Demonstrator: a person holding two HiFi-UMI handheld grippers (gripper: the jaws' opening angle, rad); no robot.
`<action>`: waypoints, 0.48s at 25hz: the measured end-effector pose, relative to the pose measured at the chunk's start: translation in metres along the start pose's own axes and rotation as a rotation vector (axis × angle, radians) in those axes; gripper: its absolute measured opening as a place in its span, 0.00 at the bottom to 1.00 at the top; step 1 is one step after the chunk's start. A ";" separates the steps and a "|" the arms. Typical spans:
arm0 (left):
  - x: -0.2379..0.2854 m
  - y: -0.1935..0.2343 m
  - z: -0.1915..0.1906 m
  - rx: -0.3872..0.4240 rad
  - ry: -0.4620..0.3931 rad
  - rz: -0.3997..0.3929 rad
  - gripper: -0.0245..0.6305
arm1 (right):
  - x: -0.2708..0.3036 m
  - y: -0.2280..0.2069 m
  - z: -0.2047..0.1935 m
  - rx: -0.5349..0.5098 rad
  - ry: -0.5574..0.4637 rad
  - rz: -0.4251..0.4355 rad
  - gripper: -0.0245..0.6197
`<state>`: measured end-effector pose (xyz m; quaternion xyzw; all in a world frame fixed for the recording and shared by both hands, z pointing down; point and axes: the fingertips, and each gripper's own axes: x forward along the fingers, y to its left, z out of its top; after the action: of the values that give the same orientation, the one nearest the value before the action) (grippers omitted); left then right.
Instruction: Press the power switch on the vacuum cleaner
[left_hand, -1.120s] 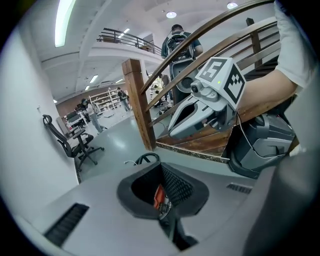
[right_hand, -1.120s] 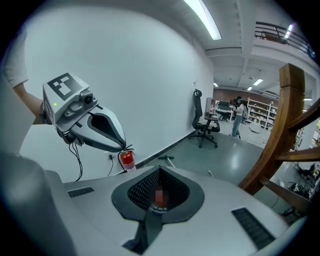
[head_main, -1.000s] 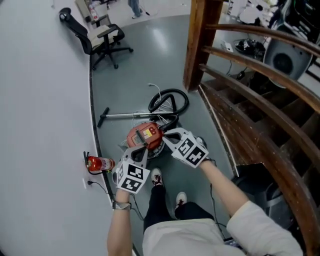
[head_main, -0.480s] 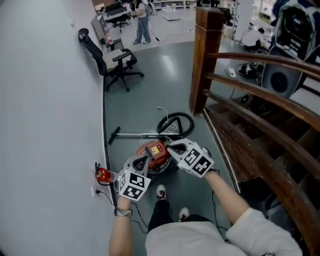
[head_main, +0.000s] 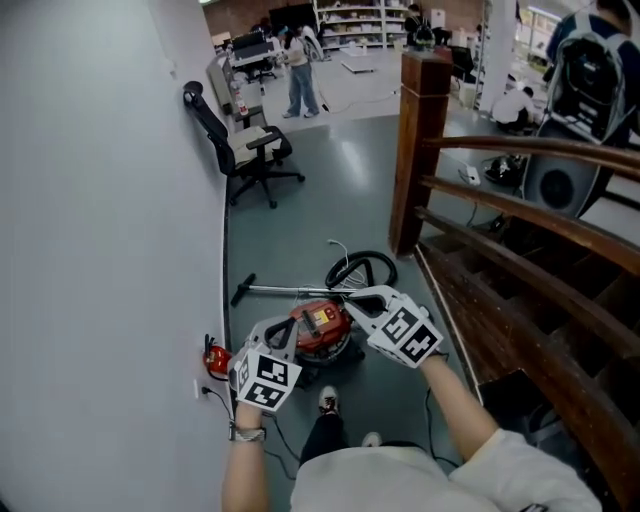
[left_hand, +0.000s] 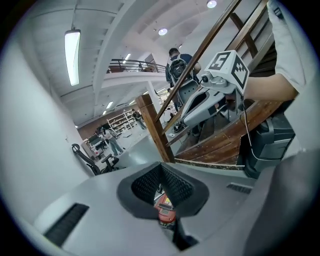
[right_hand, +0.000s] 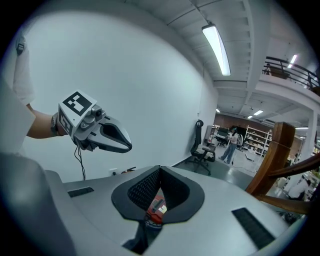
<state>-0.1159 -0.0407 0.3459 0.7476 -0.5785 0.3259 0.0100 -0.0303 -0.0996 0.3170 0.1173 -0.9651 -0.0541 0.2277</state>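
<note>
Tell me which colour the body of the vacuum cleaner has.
The vacuum cleaner has a red body. The head view shows it best.

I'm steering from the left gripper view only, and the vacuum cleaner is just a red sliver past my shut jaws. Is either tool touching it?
Observer: No. In the head view the left tool and right tool both hang above the vacuum cleaner, clear of it.
Operator: Is the right tool carrying anything?
Observer: No. The right gripper view shows its jaws shut together with nothing between them.
Operator: Where is the wand?
Observer: The wand lies flat on the floor beyond the vacuum cleaner, with the hose looped at its right end.
</note>
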 end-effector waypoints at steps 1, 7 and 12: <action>-0.007 0.001 0.005 0.002 -0.012 0.013 0.04 | -0.005 0.002 0.006 -0.009 -0.012 -0.005 0.08; -0.046 -0.006 0.030 0.008 -0.074 0.052 0.04 | -0.039 0.015 0.030 -0.035 -0.066 -0.021 0.08; -0.068 -0.021 0.043 0.008 -0.102 0.064 0.04 | -0.064 0.023 0.032 -0.037 -0.071 -0.026 0.08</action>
<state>-0.0853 0.0076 0.2855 0.7443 -0.6007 0.2900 -0.0330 0.0064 -0.0594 0.2648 0.1234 -0.9698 -0.0791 0.1948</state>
